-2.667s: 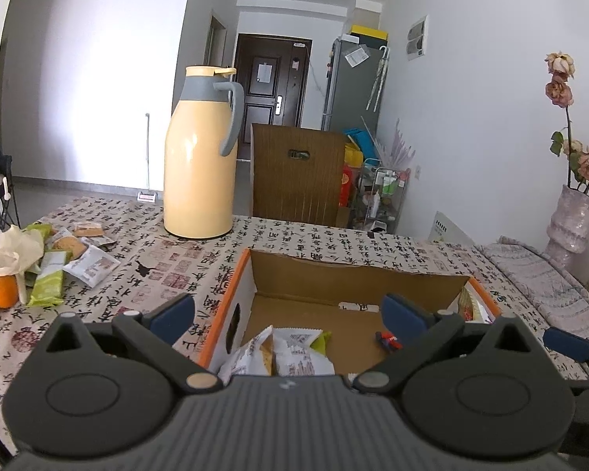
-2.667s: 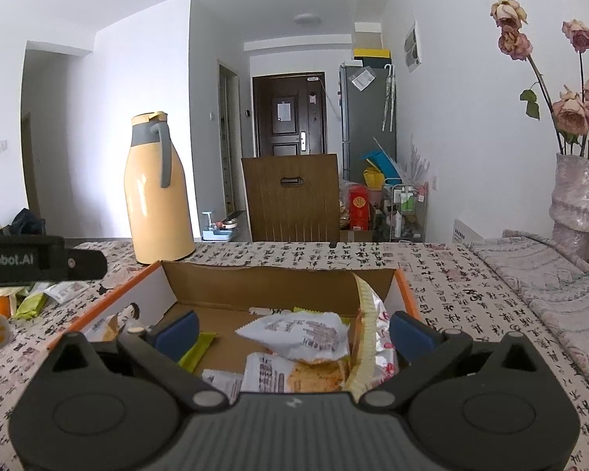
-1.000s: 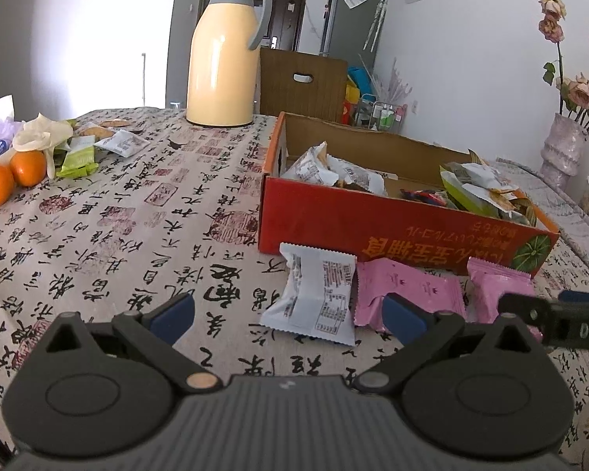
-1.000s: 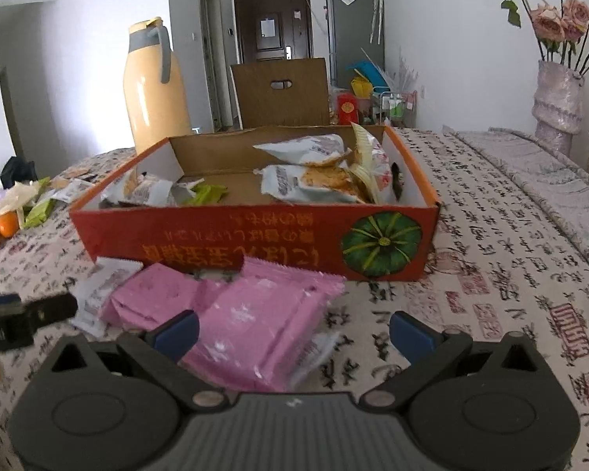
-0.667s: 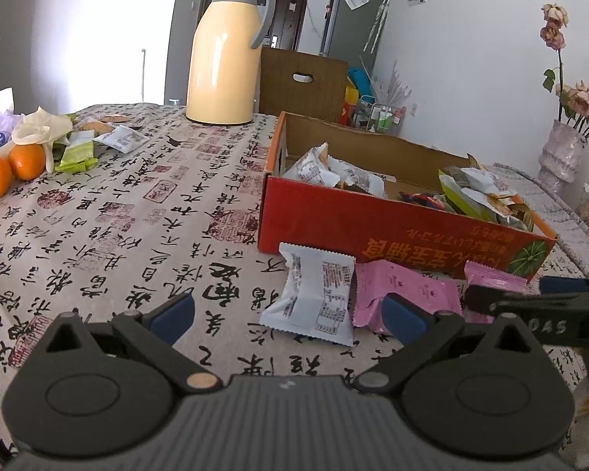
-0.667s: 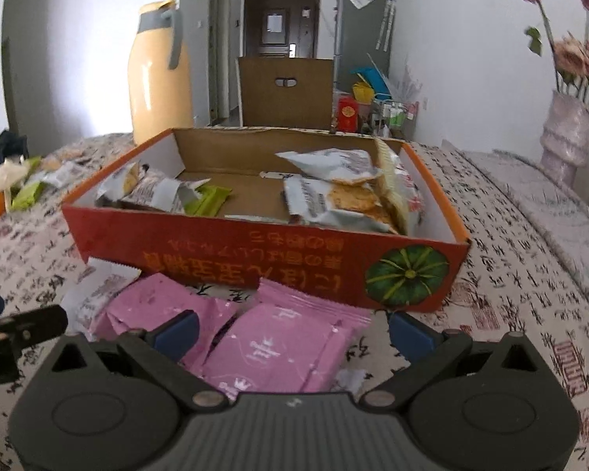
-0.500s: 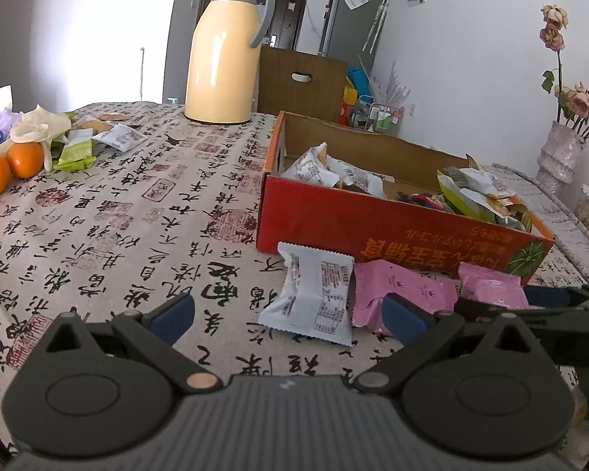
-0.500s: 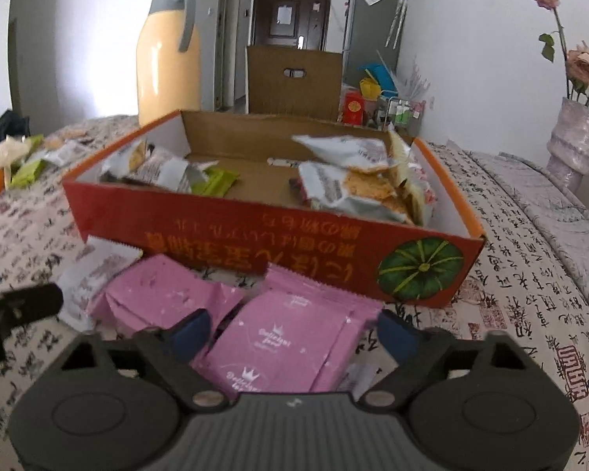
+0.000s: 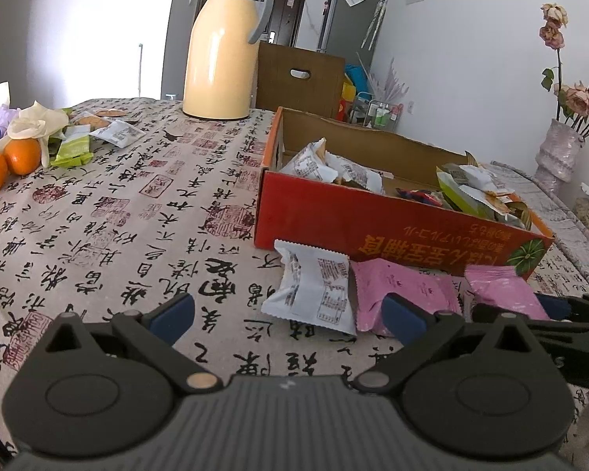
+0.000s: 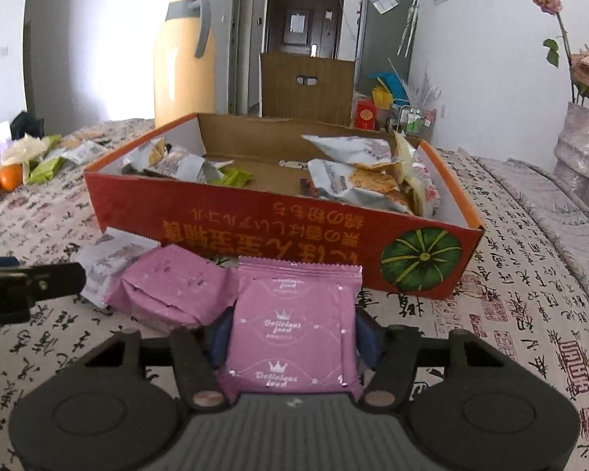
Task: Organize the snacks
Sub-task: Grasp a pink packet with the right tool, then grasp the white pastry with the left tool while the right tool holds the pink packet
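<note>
The right gripper [image 10: 290, 339] pinches a pink snack packet [image 10: 290, 337] just before the red box [image 10: 255, 231]. The left gripper [image 9: 286, 314] gapes wide over the tablecloth [image 9: 98, 216]. Another pink packet [image 10: 169, 290] and a white one [image 9: 314, 290] lie nearby. Inside the box: assorted snack bags [image 10: 353, 180].

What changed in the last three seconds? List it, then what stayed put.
Both grippers came back from over the box to the table in front of it. The right gripper closed its jaws on the near pink packet; a second ago they stood open. The left gripper stayed open and empty. The white packet, the other pink packet, the box and the jug did not move.
</note>
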Demonstrator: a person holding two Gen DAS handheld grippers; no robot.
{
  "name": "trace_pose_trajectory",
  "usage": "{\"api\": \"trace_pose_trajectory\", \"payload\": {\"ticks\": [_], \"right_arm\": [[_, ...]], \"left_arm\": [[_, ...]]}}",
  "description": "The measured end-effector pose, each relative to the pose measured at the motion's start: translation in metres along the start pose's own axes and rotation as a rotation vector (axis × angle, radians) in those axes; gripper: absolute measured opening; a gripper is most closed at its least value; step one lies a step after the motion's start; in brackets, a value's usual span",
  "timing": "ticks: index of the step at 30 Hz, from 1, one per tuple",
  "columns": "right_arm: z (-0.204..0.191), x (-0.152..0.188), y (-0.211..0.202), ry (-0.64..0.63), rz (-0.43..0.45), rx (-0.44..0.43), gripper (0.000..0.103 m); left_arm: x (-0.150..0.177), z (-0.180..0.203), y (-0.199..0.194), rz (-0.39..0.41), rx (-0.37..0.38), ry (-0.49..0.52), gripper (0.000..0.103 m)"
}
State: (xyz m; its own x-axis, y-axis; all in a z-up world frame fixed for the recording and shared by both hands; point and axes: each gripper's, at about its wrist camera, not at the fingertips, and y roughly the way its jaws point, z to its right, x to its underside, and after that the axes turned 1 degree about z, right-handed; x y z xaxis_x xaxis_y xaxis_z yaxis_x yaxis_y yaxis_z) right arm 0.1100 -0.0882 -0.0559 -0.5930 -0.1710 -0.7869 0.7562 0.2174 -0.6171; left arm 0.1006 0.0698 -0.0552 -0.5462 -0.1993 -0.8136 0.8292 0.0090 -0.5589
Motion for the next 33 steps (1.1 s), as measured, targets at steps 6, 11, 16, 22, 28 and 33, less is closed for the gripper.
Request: {"api": "trace_pose_trajectory", "payload": {"ticks": [6,11,16,22,28,33], "right_arm": [[0.015,0.002,-0.017,0.060,0.054,-0.008,0.061],[0.028,0.004,-0.026,0.092,0.074,0.009,0.061],[0.046,0.007,-0.034,0.128,0.093,0.032,0.061],[0.069,0.011,-0.035,0.179,0.105,0.045,0.061],[0.084,0.017,-0.029,0.215,0.091,0.040,0.061],[0.089,0.021,-0.025,0.230,0.082,0.017,0.061]], "left_arm": [[0.000,0.000,0.001,-0.002,-0.011,-0.001,0.103],[-0.005,-0.003,0.002,-0.035,-0.012,-0.021,0.103],[-0.016,-0.003,-0.003,-0.070,0.002,-0.046,0.103],[-0.031,0.008,0.009,-0.120,-0.075,0.012,0.103],[-0.033,0.024,0.038,-0.176,-0.126,0.091,0.093],[-0.030,0.029,0.053,-0.216,-0.132,0.096,0.076]]}}
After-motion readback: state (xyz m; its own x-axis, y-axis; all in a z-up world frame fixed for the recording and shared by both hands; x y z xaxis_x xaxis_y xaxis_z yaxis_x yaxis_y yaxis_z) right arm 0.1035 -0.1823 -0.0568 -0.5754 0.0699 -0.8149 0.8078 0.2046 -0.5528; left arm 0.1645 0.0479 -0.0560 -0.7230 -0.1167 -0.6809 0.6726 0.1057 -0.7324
